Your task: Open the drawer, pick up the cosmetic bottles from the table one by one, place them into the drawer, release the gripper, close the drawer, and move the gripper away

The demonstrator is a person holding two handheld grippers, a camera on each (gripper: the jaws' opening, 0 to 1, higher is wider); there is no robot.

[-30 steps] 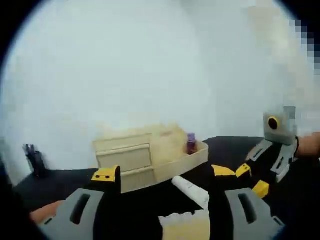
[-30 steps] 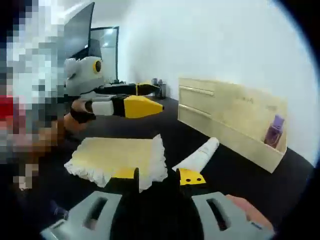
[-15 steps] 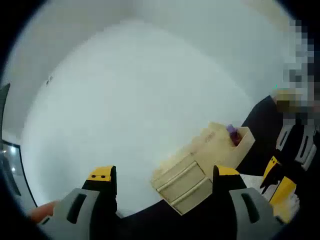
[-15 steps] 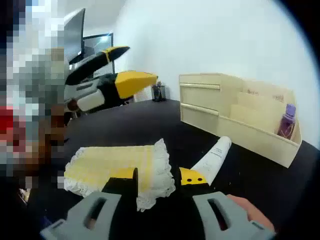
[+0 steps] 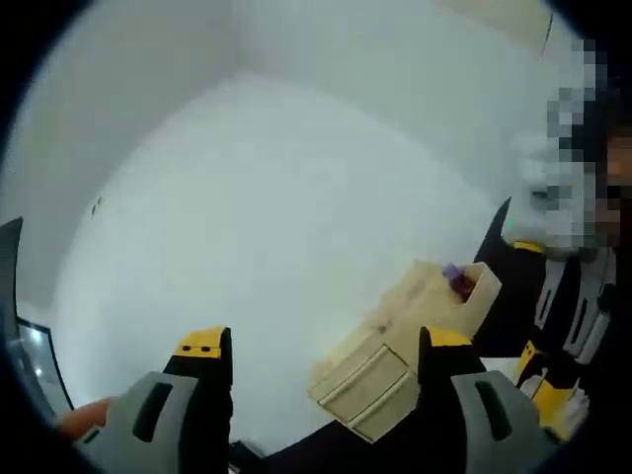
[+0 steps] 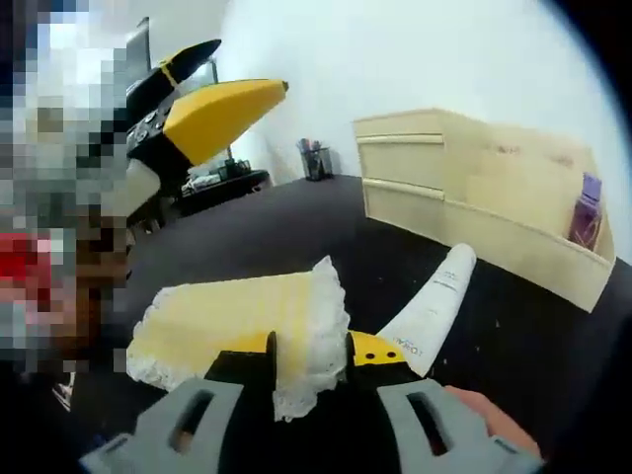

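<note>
A white cosmetic tube (image 6: 433,302) lies on the black table (image 6: 247,237), just beyond my right gripper (image 6: 311,348). That gripper is open; the tube is off its right jaw and a lace-edged yellow cloth (image 6: 232,318) lies under its tips. The pale wooden drawer unit (image 6: 454,183) stands behind with its drawers shut. A purple bottle (image 6: 590,209) sits in its side compartment. My left gripper (image 6: 252,66) is raised at the upper left, open and empty. In the left gripper view, my left gripper (image 5: 323,342) points at the wall above the drawer unit (image 5: 390,360) and the purple bottle (image 5: 455,280).
A dark pen holder (image 6: 316,159) stands at the table's far end, left of the drawer unit. A monitor (image 6: 143,44) is behind the raised left gripper. The right gripper (image 5: 548,380) shows low at the right of the left gripper view. A white wall (image 5: 276,197) backs the table.
The left gripper has lifted and tilted up toward the wall. The right gripper has moved in closer to the white tube and the cloth. Both stayed open.
</note>
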